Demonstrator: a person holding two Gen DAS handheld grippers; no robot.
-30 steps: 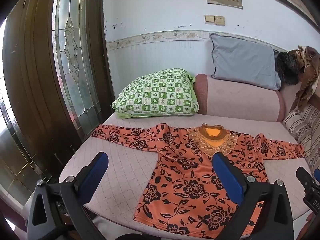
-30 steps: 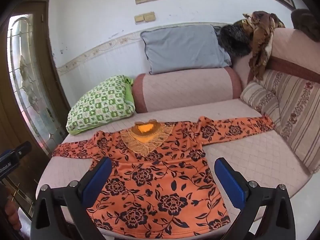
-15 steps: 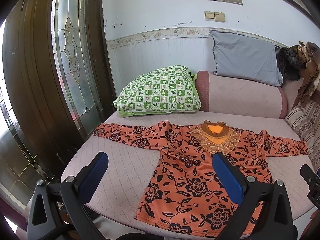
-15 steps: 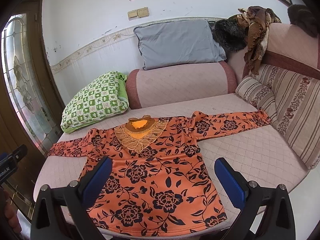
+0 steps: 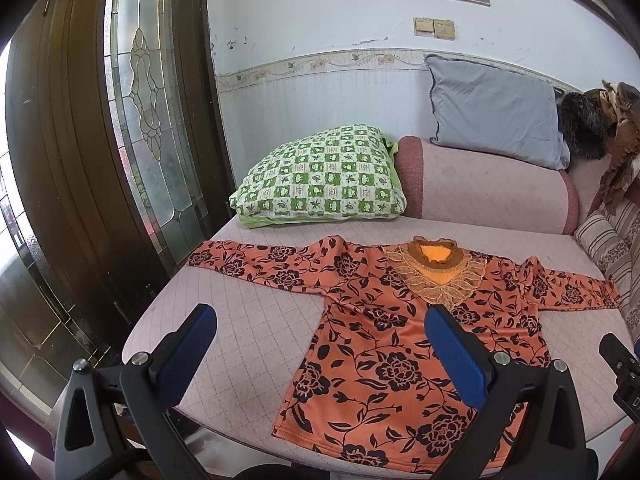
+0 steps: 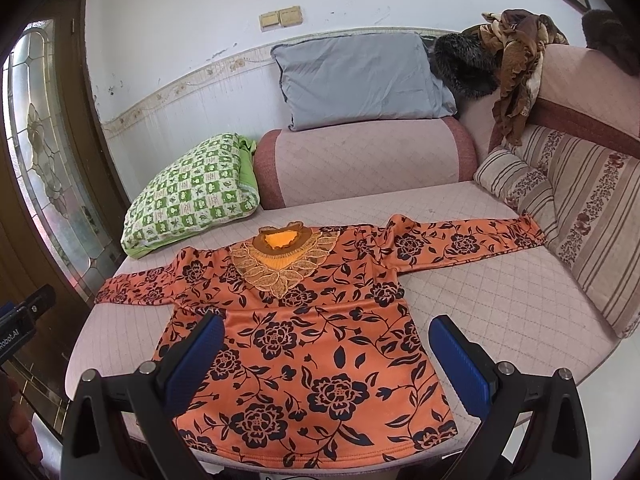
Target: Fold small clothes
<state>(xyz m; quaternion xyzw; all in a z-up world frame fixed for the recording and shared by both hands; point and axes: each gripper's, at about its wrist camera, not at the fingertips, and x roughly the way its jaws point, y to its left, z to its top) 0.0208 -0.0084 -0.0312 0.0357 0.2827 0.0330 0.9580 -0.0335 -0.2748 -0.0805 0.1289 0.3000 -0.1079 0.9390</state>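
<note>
An orange long-sleeved top with black flowers (image 5: 384, 344) (image 6: 312, 340) lies flat and face up on the pink quilted sofa seat (image 5: 248, 332) (image 6: 480, 292). Both sleeves are spread out sideways, and the lace collar (image 6: 280, 256) points toward the backrest. My left gripper (image 5: 320, 320) hovers open in front of the seat's near edge, over the top's left side, holding nothing. My right gripper (image 6: 326, 328) is open too, above the hem, with the body of the top between its blue pads (image 6: 460, 364).
A green checked pillow (image 5: 320, 180) (image 6: 192, 192) sits at the seat's back left, a grey pillow (image 6: 356, 80) on the backrest. Striped cushions (image 6: 580, 208) and draped brown cloth (image 6: 516, 56) crowd the right. A wooden door with glass panes (image 5: 120, 140) stands left.
Both grippers have drawn back and risen a little, so the top looks smaller and lower in both views. The garment has not moved and both grippers stay open.
</note>
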